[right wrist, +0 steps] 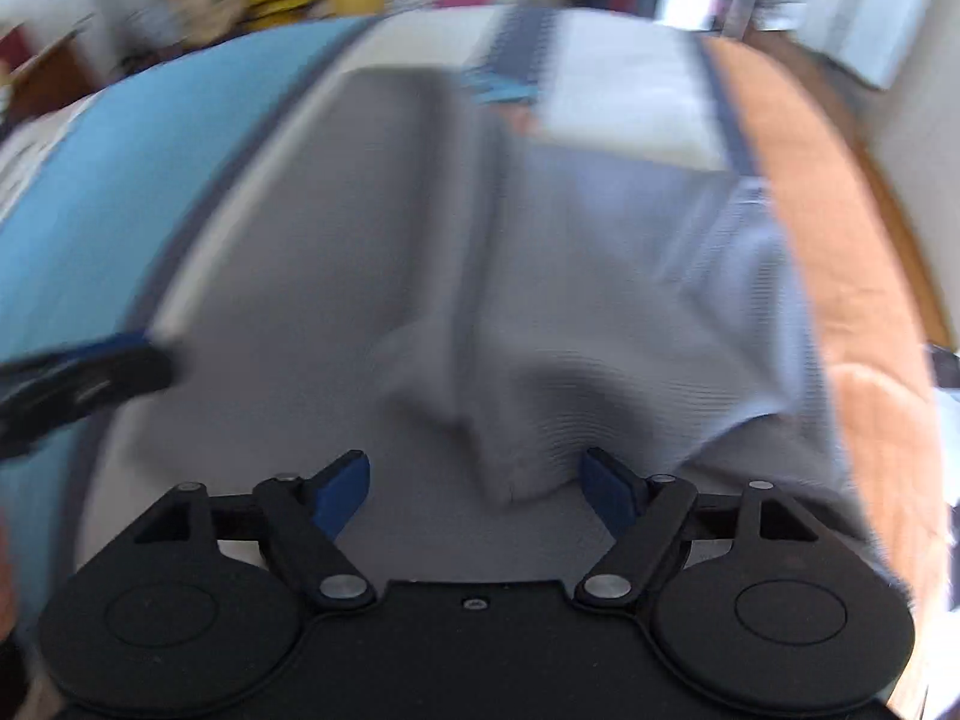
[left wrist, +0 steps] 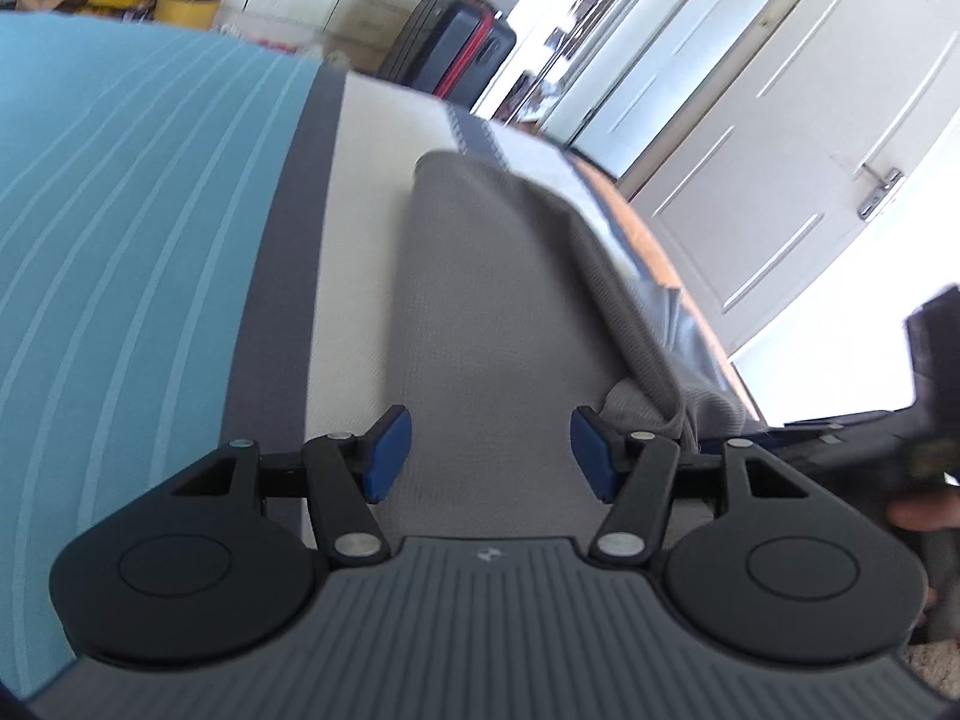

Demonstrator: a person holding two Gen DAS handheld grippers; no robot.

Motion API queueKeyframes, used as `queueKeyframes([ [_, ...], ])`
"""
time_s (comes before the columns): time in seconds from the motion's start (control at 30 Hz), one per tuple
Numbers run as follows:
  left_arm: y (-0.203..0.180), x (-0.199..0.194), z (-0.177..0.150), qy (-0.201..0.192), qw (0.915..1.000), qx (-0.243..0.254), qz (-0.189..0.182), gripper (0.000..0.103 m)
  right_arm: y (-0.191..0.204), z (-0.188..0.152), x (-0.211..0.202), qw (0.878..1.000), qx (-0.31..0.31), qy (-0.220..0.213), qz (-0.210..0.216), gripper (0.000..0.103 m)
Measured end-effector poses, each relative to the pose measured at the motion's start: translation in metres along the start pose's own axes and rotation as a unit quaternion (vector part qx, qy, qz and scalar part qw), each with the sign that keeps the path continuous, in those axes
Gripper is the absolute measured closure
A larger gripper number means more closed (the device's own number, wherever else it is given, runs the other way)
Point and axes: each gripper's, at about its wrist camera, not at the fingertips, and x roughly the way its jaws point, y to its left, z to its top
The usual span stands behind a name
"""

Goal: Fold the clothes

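Observation:
A grey knit garment (left wrist: 480, 300) lies on the bed, part folded, with a raised fold along its right side. My left gripper (left wrist: 491, 453) is open and empty just above its near end. In the blurred right wrist view the same garment (right wrist: 420, 252) spreads ahead with a rumpled fold (right wrist: 522, 420) near my right gripper (right wrist: 474, 492), which is open and empty. The left gripper shows as a dark shape at the left edge of the right wrist view (right wrist: 84, 384). The right gripper shows at the right edge of the left wrist view (left wrist: 912, 438).
The bed cover has a blue striped band (left wrist: 120, 240), a dark grey stripe (left wrist: 282, 276), a cream band (left wrist: 360, 192) and an orange edge (right wrist: 840, 252). A dark suitcase (left wrist: 462, 48), a yellow bin (left wrist: 186, 3) and white doors (left wrist: 780, 138) stand beyond the bed.

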Motion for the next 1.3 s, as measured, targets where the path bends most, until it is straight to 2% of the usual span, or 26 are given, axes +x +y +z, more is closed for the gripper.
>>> queueKeyframes([
  [0.03,-0.001,0.001,0.0,-0.001,1.0,0.003,-0.001,0.045,-0.008,0.003,0.0,1.0,0.014,-0.017,-0.011,0.053],
  [0.07,-0.002,0.003,0.0,0.0,1.0,0.005,-0.002,0.045,-0.015,0.006,-0.001,0.999,0.021,-0.032,-0.028,0.063],
  [0.1,-0.002,0.005,0.0,0.001,1.0,0.005,-0.001,0.045,-0.022,0.01,-0.001,0.997,0.024,-0.045,-0.049,0.082],
  [0.13,-0.002,0.007,-0.001,0.004,1.0,0.004,0.0,0.045,-0.029,0.015,-0.001,0.996,0.03,-0.059,-0.065,0.093],
  [0.23,-0.001,0.013,-0.003,0.01,1.0,0.001,0.0,0.045,-0.05,0.027,-0.004,0.988,0.055,-0.103,-0.098,0.094],
  [0.3,-0.002,0.016,-0.003,0.011,0.9999,0.004,0.002,0.045,-0.061,0.034,-0.006,0.98,0.065,-0.13,-0.134,0.093],
  [0.37,-0.004,0.017,-0.003,0.011,0.9998,0.013,0.006,0.045,-0.074,0.04,-0.007,0.972,0.081,-0.14,-0.171,0.086],
  [0.43,-0.006,0.018,-0.004,0.012,0.9997,0.019,0.009,0.045,-0.087,0.045,-0.007,0.962,0.099,-0.147,-0.206,0.067],
  [0.47,-0.006,0.019,-0.004,0.012,0.9997,0.02,0.011,0.045,-0.096,0.046,-0.008,0.959,0.115,-0.147,-0.212,0.065],
  [0.5,-0.007,0.019,-0.004,0.013,0.9996,0.02,0.011,0.045,-0.107,0.044,-0.011,0.959,0.139,-0.144,-0.201,0.064],
  [0.53,-0.007,0.018,-0.005,0.013,0.9996,0.02,0.012,0.045,-0.117,0.039,-0.014,0.961,0.164,-0.143,-0.172,0.063],
  [0.6,-0.007,0.018,-0.006,0.013,0.9996,0.021,0.013,0.045,-0.134,0.03,-0.021,0.963,0.212,-0.14,-0.089,0.059],
  [0.67,-0.008,0.017,-0.006,0.013,0.9996,0.022,0.015,0.045,-0.134,0.024,-0.022,0.965,0.224,-0.134,-0.013,0.05],
  [0.73,-0.008,0.018,-0.006,0.013,0.9995,0.025,0.016,0.045,-0.125,0.02,-0.021,0.967,0.216,-0.125,0.047,0.034],
  [0.77,-0.009,0.018,-0.006,0.012,0.9994,0.026,0.017,0.045,-0.116,0.021,-0.018,0.973,0.191,-0.117,0.053,0.028],
  [0.8,-0.009,0.019,-0.006,0.012,0.9994,0.028,0.018,0.045,-0.105,0.024,-0.012,0.981,0.158,-0.1,0.049,0.015],
  [0.87,-0.01,0.021,-0.006,0.011,0.9992,0.034,0.018,0.045,-0.079,0.028,0.005,0.996,0.068,-0.057,0.002,0.011],
  [0.9,-0.011,0.022,-0.006,0.009,0.999,0.04,0.02,0.045,-0.067,0.026,0.014,0.998,0.019,-0.039,-0.039,0.014],
  [0.93,-0.012,0.022,-0.006,0.008,0.9986,0.047,0.022,0.045,-0.06,0.025,0.021,0.996,-0.015,-0.038,-0.075,0.024],
  [0.97,-0.012,0.023,-0.006,0.008,0.9983,0.052,0.024,0.045,-0.056,0.024,0.027,0.993,-0.036,-0.048,-0.097,0.028],
  [1.0,-0.013,0.024,-0.006,0.009,0.998,0.056,0.027,0.045,-0.053,0.023,0.033,0.99,-0.057,-0.057,-0.12,0.042],
  [1.03,-0.014,0.025,-0.005,0.01,0.9978,0.059,0.03,0.045,-0.053,0.026,0.034,0.988,-0.06,-0.068,-0.127,0.078],
  [1.07,-0.016,0.025,-0.005,0.011,0.9973,0.064,0.034,0.045,-0.057,0.031,0.032,0.988,-0.043,-0.078,-0.129,0.09],
  [1.17,-0.019,0.026,-0.007,0.02,0.9947,0.085,0.055,0.045,-0.08,0.035,0.027,0.976,0.012,-0.104,-0.193,0.092],
  [1.27,-0.023,0.024,-0.008,0.022,0.991,0.102,0.084,0.045,-0.114,0.034,0.026,0.956,0.081,-0.079,-0.271,0.091],
  [1.3,-0.025,0.023,-0.008,0.023,0.9887,0.109,0.1,0.043,-0.128,0.032,0.024,0.95,0.115,-0.067,-0.282,0.091],
])
